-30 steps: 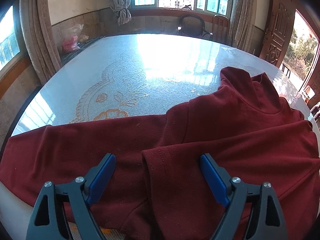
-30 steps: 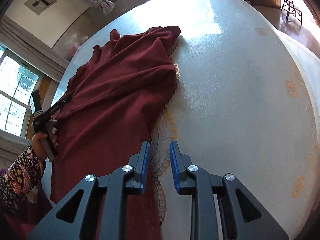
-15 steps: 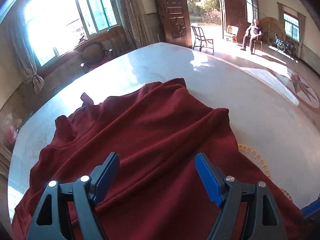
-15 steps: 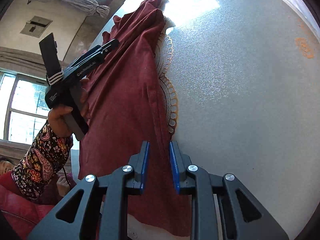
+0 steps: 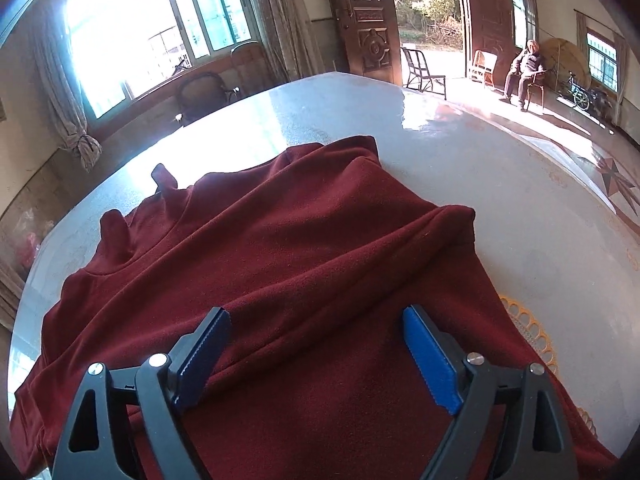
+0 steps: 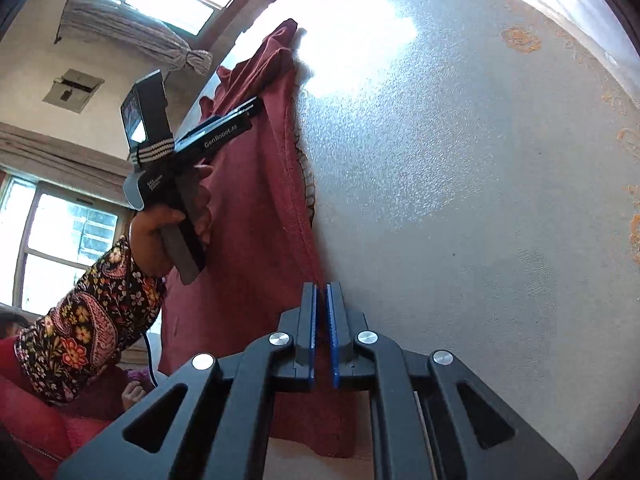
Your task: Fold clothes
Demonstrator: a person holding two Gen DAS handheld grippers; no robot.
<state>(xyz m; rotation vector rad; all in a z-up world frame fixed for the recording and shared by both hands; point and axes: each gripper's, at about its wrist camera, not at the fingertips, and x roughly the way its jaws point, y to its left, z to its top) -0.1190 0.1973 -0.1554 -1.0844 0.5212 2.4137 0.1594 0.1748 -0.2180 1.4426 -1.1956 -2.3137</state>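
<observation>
Jaws of right gripper (image 6: 321, 294) pinch sweater (image 6: 256, 208) hem — left gripper (image 5: 316, 328) (wide) hovers.

White lettering reading "GenRobot.AI" runs along the side of the black left gripper (image 6: 218, 134), seen in the right wrist view. A second, smaller patch of white print sits on the pale grey rear end of the same gripper, just above the hand (image 6: 160, 228) that holds it; those letters are too small and blurred to read. The left wrist view shows no readable text, number or sign.
</observation>
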